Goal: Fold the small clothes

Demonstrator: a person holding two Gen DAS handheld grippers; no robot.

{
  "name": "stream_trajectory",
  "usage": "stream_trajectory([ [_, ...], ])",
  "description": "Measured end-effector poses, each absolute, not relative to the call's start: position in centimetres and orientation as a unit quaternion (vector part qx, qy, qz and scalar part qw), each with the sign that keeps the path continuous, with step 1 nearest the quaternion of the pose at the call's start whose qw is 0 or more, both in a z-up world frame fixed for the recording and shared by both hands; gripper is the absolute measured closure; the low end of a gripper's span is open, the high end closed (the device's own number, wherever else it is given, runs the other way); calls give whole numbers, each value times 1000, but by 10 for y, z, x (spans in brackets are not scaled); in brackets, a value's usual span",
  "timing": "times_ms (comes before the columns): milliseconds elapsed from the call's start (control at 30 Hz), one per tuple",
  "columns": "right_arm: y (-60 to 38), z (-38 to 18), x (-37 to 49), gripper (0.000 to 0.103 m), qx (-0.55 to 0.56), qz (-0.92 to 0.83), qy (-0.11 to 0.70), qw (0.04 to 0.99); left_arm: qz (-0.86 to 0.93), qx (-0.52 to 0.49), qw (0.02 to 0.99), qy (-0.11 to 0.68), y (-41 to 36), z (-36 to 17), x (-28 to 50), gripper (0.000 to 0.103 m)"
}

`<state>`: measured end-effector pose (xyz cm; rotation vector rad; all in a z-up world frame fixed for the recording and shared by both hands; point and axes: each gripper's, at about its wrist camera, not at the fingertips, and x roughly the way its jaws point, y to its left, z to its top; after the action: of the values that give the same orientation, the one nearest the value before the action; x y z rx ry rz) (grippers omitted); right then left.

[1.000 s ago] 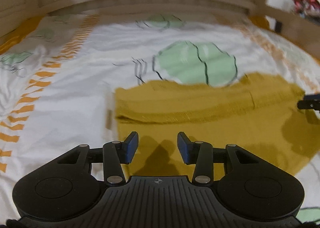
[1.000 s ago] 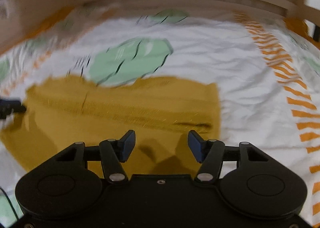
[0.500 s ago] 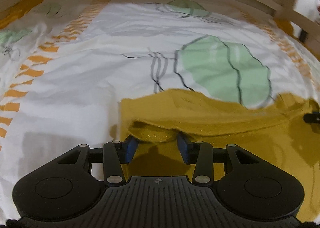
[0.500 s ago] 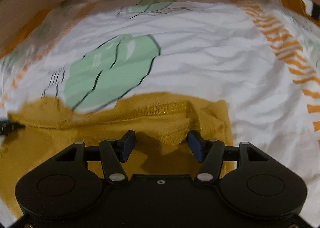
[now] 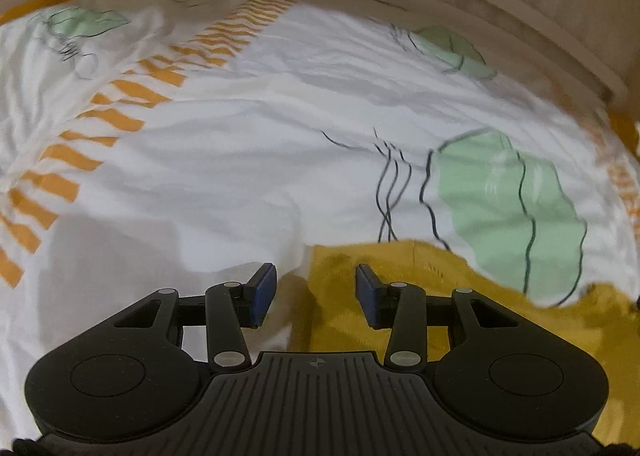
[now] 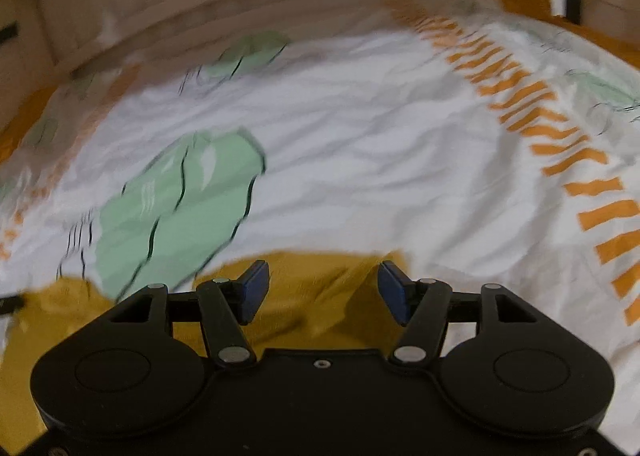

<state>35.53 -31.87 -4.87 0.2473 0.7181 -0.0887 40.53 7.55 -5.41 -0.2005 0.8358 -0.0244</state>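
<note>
The left tongs (image 5: 316, 294) stand spread with nothing pinched: the left corner of the mustard garment (image 5: 400, 296) lies on the bed's printed sheet (image 5: 240, 160) just under and ahead of the gap, its edge running down between the two blue pads, so the right-hand pad sits over cloth and the left-hand pad over bare sheet. That placement reads as a tool straddling a corner, either to take it or having let it lie; which of the two cannot be told. The tool points steeply down at the bed and looks rolled, since the wooden bed frame (image 5: 460, 16) runs slanted across the top of its view. Beyond its tips, to the right, a green leaf print (image 5: 500, 212) borders the cloth's far edge. The right tongs (image 6: 322, 290) are also spread, a little wider, and their jaws are opening; the garment (image 6: 312, 288) lies flat beneath them, its right corner (image 6: 396, 256) close to the right-hand pad, and the pads do not press on it. This tool tilts down too and rolls the opposite way. With each tool over one end of the same edge, the pair seems set for a two-cornered fold.
</note>
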Motion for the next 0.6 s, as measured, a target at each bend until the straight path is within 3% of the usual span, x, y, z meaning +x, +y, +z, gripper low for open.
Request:
stream_trajectory([
  [233,-278,-38,327,38,63,29,351,934,-52,-58,925,373,71,-28,341,61],
  [600,-197,-50,311,33,31,103,387,916,28,21,920,390,62,-44,271,61],
])
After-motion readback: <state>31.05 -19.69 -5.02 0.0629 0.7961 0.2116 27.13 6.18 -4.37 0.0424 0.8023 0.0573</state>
